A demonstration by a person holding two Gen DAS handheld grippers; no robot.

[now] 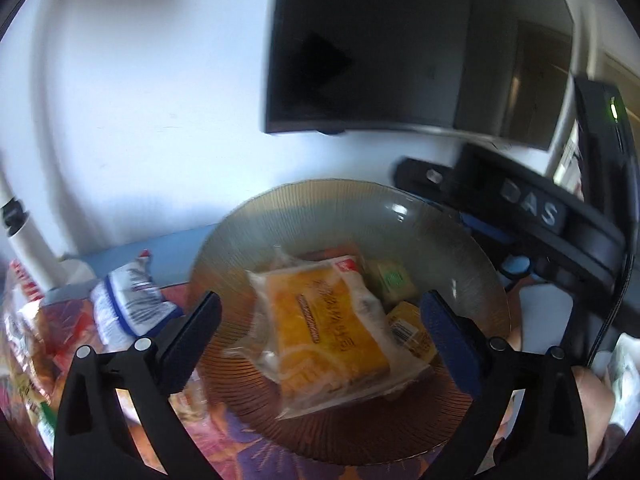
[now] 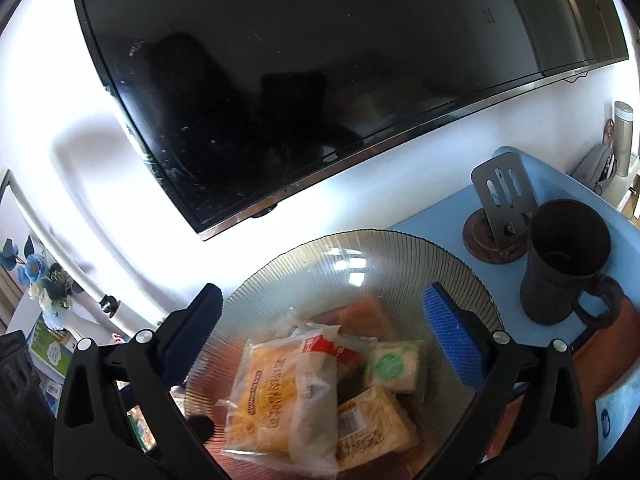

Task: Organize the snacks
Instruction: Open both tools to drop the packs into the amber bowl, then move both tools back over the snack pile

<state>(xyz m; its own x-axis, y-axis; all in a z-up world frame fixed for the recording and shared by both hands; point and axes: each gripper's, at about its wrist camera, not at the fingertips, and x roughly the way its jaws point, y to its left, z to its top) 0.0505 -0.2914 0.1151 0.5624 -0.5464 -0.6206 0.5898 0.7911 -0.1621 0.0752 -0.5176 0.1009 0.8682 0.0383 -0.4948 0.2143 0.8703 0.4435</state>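
Left wrist view, left to right. A heap of snack bags lies at the far left on the patterned surface, with a white-and-blue packet just beside it. Left gripper: jaws spread wide, nothing between them, hovering over the ribbed glass bowl. In the bowl, a large yellow-orange bread packet lies on top; two small yellow packets sit at its right side, touching it. View is motion-blurred. The other gripper's black body crosses the right edge. A dark TV screen hangs on the white wall above.

Right wrist view, left to right. Blue artificial flowers stand at the far left. Right gripper: jaws wide apart, empty, above the same bowl. Contents: bread packet, a clear-wrapped packet with a red label lying across it, an orange packet behind, a small packet with a green round label and a barcoded yellow packet to the right. Further right, on the blue surface, a metal phone stand sits on a round coaster, just beside a dark mug.
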